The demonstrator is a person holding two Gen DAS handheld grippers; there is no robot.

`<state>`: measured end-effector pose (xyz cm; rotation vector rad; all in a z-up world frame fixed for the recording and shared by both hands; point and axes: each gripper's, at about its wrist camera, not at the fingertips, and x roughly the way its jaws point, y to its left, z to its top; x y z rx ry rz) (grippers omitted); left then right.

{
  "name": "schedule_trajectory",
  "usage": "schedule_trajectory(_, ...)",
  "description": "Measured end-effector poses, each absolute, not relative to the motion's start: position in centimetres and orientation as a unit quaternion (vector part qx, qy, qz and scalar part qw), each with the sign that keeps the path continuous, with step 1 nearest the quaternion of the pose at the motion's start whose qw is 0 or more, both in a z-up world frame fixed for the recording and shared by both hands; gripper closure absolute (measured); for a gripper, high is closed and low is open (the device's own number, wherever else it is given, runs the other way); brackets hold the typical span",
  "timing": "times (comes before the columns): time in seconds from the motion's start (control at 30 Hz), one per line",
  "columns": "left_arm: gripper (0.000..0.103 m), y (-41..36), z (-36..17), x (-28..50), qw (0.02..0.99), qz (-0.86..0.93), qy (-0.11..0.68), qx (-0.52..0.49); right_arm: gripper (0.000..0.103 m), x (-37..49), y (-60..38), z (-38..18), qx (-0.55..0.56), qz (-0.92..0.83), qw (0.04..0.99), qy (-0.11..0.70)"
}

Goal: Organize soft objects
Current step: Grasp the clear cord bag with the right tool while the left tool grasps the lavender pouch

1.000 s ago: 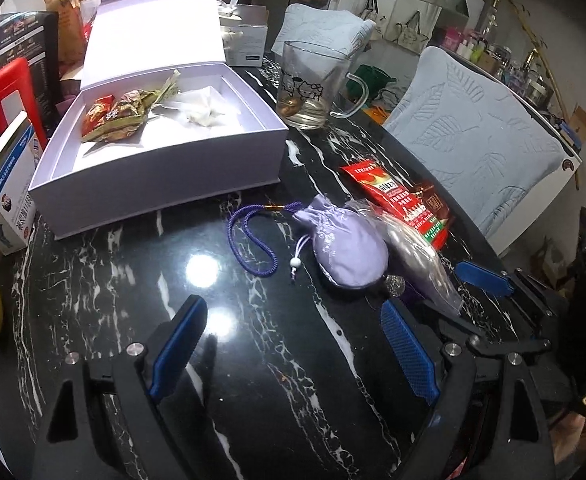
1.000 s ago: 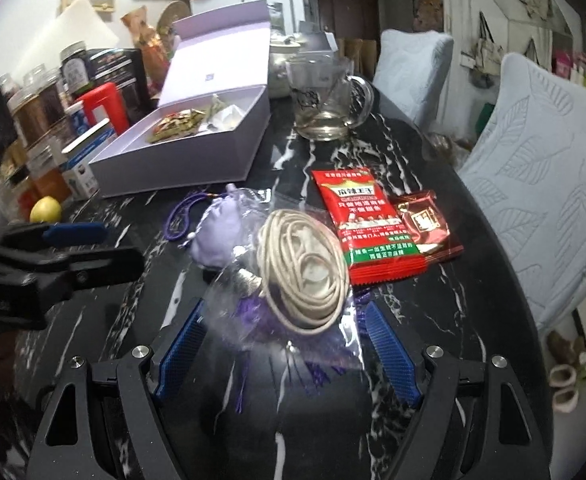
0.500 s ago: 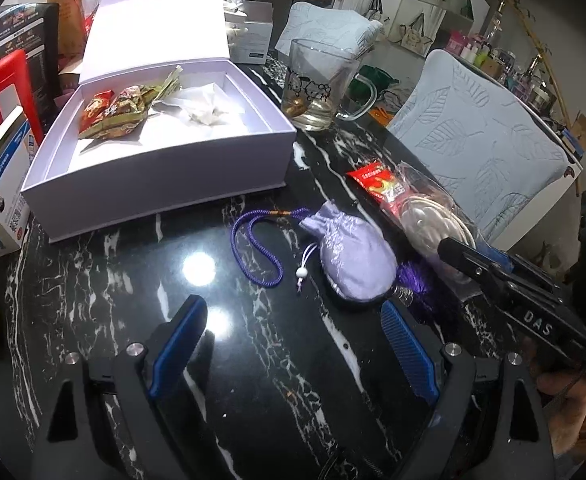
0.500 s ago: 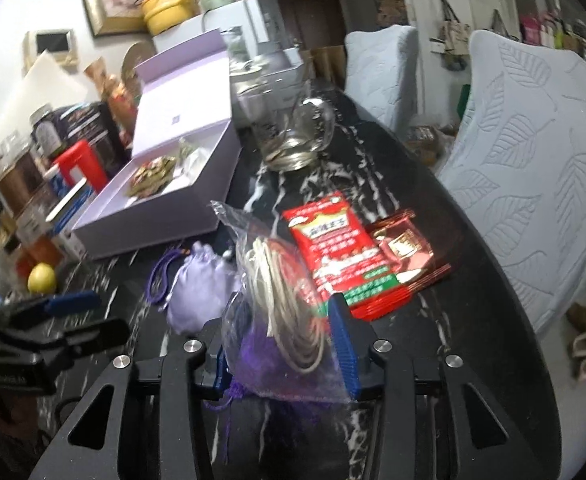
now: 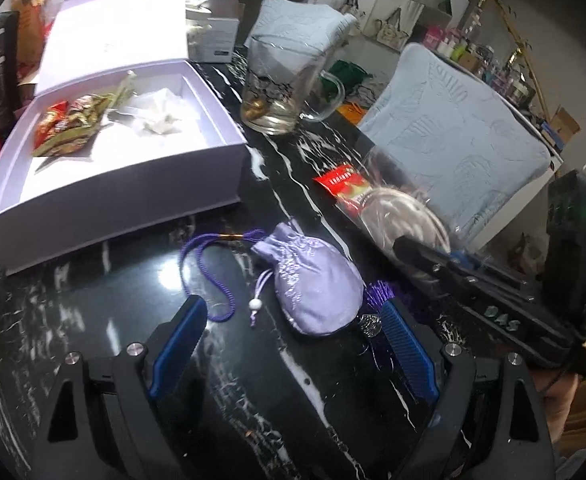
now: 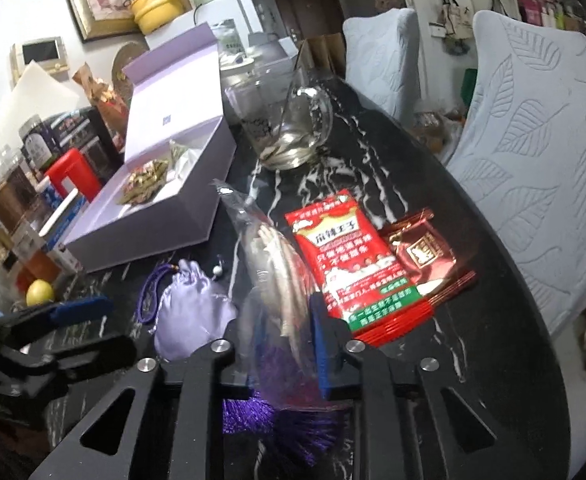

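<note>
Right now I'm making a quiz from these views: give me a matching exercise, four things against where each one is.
Things:
1. lilac pouch
2. clear bag of cord
3. snack wrappers
4. red packet

Places:
A. inside the open lilac box
B. pinched in the right gripper
C. flat on the table, beside a dark red sachet
D. on the table before the open left gripper

Pairs: 1-D, 2-B, 3-A, 4-C

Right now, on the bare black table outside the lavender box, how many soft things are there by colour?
Red snack packets: 2, bright red and dark red
Lavender pouch: 1
Clear bag of cord, pinched by the right gripper: 1
Total: 4
</note>
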<state>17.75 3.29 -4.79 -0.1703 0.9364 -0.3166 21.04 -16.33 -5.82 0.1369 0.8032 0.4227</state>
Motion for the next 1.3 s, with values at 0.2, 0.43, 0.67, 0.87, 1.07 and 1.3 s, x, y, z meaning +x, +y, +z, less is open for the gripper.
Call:
schedule_trajectory(0.2,0.013,2.0,-6.1,18.8,0.869,-0.159,0.462,-0.078,0.085,20.1,-17.5,-5.2,0.081,0.216,0.894,0.383)
schedule_trajectory(0.43,0.014,0.4,-6.8,19.6,0.874,-0.150,0.459,-0.056,0.085,18.7,-19.3,-4.8,0.078,0.208,0.897,0.382)
schedule_trajectory(0.67,0.028,-1.0,-7.3,19.3,0.891,-0.136,0.434,-0.003,0.085,18.1,-20.9,-5.3,0.092,0.200,0.895,0.388)
schedule_trajectory(0.87,0.049,-1.4,-7.2,18.6,0.890,-0.163,0.426,0.004,0.085,17.7,-21.2,-5.4,0.100,0.199,0.895,0.387)
schedule_trajectory(1.07,0.049,-1.8,-7.0,17.2,0.876,-0.200,0.439,-0.007,0.085,17.0,-21.7,-5.4,0.101,0.196,0.895,0.388)
schedule_trajectory(1.3,0.049,-2.7,-6.1,14.9,0.873,-0.218,0.436,0.008,0.085,16.0,-22.2,-5.4,0.102,0.184,0.896,0.391)
